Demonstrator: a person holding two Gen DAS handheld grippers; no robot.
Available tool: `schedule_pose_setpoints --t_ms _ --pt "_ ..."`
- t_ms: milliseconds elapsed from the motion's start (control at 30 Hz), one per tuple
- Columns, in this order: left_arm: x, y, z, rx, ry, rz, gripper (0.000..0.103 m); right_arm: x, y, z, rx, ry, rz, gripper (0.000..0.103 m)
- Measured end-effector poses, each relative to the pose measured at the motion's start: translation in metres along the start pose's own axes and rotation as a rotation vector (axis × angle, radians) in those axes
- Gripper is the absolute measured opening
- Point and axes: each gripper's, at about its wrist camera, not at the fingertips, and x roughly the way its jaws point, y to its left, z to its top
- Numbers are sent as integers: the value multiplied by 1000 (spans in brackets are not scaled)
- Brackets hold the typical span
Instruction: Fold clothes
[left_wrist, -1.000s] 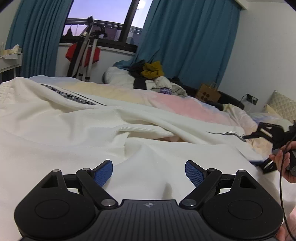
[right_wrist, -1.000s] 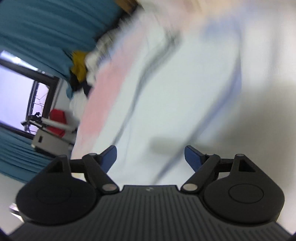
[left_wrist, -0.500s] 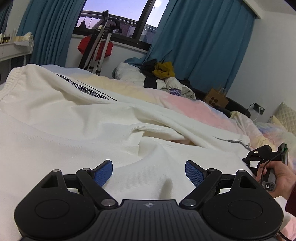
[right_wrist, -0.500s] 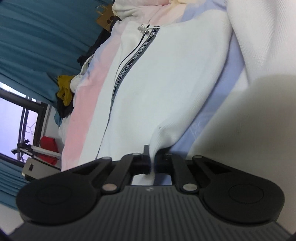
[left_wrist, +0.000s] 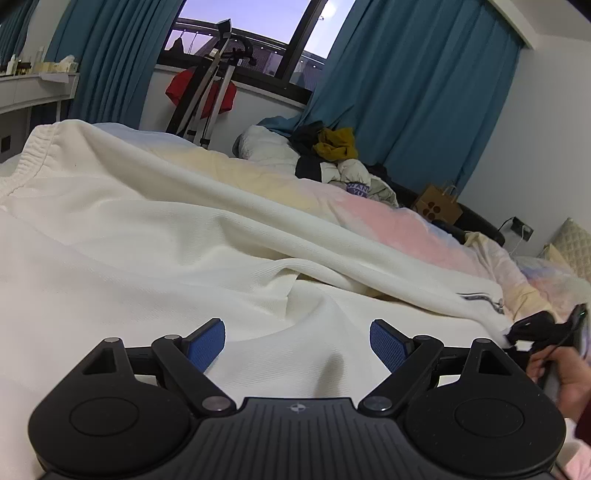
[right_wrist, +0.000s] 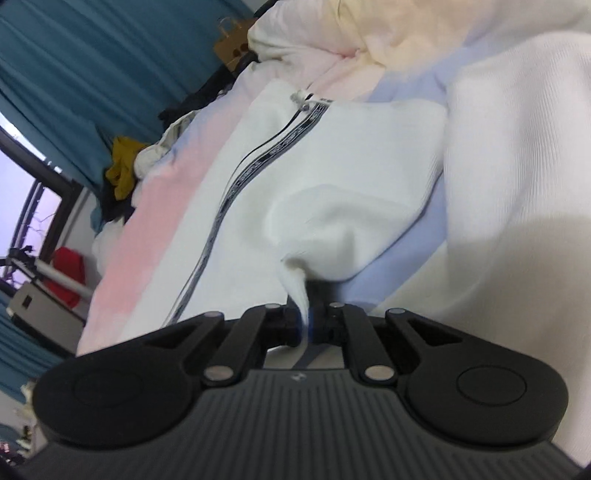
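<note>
A: Left cam, scanning left to right: white garment (left_wrist: 155, 236) spread across the bed (left_wrist: 402, 225), elastic waistband at far left. Left gripper (left_wrist: 297, 341) spread wide, blue pads (left_wrist: 207, 343) low over the fabric, nothing between them. Far right edge: right gripper (left_wrist: 532, 328) at the garment's end, a hand (left_wrist: 565, 373) on it.

B: Right cam has what yours lacks: right gripper (right_wrist: 309, 323) clamped on a bunched white corner of the garment (right_wrist: 332, 229). Black-and-white printed tape (right_wrist: 258, 166) runs up the fabric beside a zip.

A: I see only the end of that stripe. I do get the tripod (left_wrist: 207, 99), the clothes pile (left_wrist: 332, 155) and the paper bag (left_wrist: 437, 206) at the back.

B: The pile and bag show small here, upper left. My frame is rolled and soft; the tape lettering is unreadable. The pinched fabric hides the pads.

A: On my side, the right gripper's grip point is cut off by the frame edge.
</note>
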Motion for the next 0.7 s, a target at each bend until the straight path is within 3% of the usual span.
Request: schedule_pose_setpoints --t_ms 167,200,300,400,533,633,700 --pt "-9 -1 -3 -8 2 1 87 -40 7 4 -40 118 54 16" --pt "-11 -1 -4 -10 2 1 87 -51 6 6 -39 138 66 24" --pt "-17 -1 -6 -15 3 2 87 -90 -4 8 -14 233 236 46" --pt "-22 -1 -8 -20 4 2 87 -139 -16 22 -73 260 288 49" --pt "-33 -2 -13 -10 18 33 87 -199 -56 55 -93 226 251 55" --pt "-51 -2 -16 8 28 62 87 -225 -98 86 -75 153 180 62" --pt "-67 -3 -14 -2 24 70 87 -230 -135 103 14 136 141 62"
